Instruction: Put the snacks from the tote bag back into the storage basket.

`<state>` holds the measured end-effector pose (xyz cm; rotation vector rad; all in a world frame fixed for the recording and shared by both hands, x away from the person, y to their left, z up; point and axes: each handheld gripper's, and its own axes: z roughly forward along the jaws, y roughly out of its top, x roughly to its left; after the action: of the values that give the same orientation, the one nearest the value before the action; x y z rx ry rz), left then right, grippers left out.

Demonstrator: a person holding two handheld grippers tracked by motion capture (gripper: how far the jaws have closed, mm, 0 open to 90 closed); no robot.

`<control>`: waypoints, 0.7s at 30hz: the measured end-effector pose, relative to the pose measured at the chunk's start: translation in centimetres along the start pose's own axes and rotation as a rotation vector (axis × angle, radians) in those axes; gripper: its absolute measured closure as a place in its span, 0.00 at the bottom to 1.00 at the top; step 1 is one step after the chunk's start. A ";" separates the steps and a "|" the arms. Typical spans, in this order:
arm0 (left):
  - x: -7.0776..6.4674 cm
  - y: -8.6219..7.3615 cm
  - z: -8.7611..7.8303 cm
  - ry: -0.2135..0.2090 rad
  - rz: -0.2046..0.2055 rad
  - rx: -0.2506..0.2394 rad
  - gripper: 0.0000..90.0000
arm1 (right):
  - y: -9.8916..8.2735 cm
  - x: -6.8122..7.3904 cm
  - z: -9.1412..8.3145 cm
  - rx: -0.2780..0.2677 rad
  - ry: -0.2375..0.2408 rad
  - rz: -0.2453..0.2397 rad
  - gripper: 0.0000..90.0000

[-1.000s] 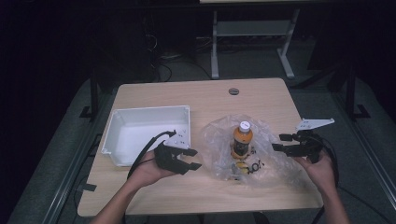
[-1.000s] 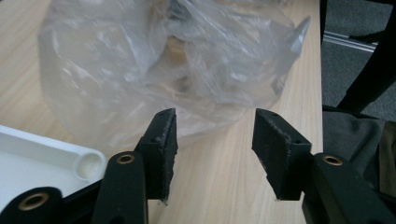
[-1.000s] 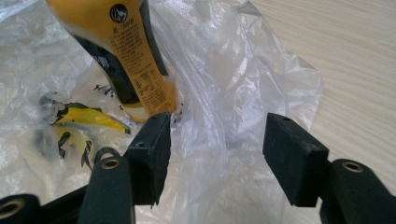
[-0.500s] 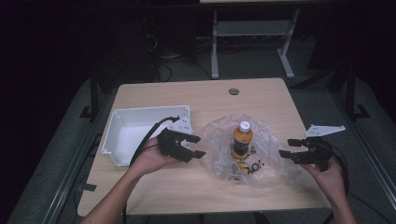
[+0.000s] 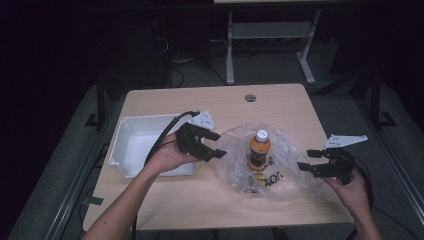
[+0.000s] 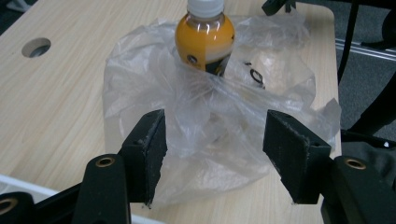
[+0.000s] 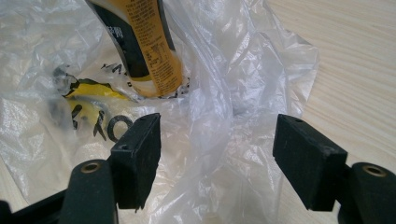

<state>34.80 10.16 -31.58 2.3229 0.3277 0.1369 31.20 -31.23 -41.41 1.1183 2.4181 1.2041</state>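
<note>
Both grippers hover with jaws apart, holding nothing: the left gripper [image 5: 212, 145], just opening wider, left of the plastic bag [image 5: 292, 172]; the right gripper [image 5: 310, 161] right of it. An orange bottle [image 5: 259, 148] stands upright inside.

Overhead light falls on the surface [image 5: 210, 105] while the room around it stays nearly black. The high view is soft and grainy. The crumpled plastic bag [image 6: 210, 116] shows pale glare.

Both forearms look bare. Each gripper [image 5: 204, 144] [image 5: 317, 164] is black, with square rough pads [image 6: 150, 140], brass-ringed screw holes, a trailing black cable [image 5: 162, 137] and a grey three-cornered plate [image 5: 346, 141].
</note>
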 end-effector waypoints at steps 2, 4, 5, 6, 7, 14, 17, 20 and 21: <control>0.1 0.3 0.2 -0.002 0.001 0.000 0.43 | 0.1 0.0 0.0 0.002 -0.001 -0.004 0.34; 0.2 0.6 0.4 -0.007 0.002 0.000 0.43 | 0.1 0.0 0.0 0.001 -0.001 -0.004 0.34; 0.3 0.7 0.5 -0.009 0.004 0.002 0.43 | 0.0 0.0 0.0 -0.003 0.001 0.001 0.34; 0.3 0.9 0.6 -0.012 0.008 0.005 0.43 | 0.0 0.0 0.0 -0.002 0.003 0.004 0.34; 0.4 1.1 0.7 -0.011 0.010 0.007 0.43 | -0.1 0.0 0.0 0.002 0.003 0.004 0.34; 0.6 2.6 1.4 -0.022 0.029 0.012 0.42 | 0.0 -0.1 -0.3 -0.013 -0.001 0.000 0.34; 0.8 3.3 1.7 -0.028 0.037 0.014 0.42 | -0.1 -0.2 -0.3 -0.008 -0.003 0.001 0.33; 0.8 3.9 2.0 -0.028 0.050 0.015 0.42 | -0.1 -0.2 -0.4 -0.011 -0.001 0.000 0.33; 0.8 4.1 2.1 -0.032 0.049 0.015 0.42 | -0.1 -0.2 -0.4 -0.014 -0.001 -0.003 0.33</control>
<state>36.81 6.16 -30.10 2.3459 0.2564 0.1218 31.10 -31.67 -41.26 1.1107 2.4055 1.2177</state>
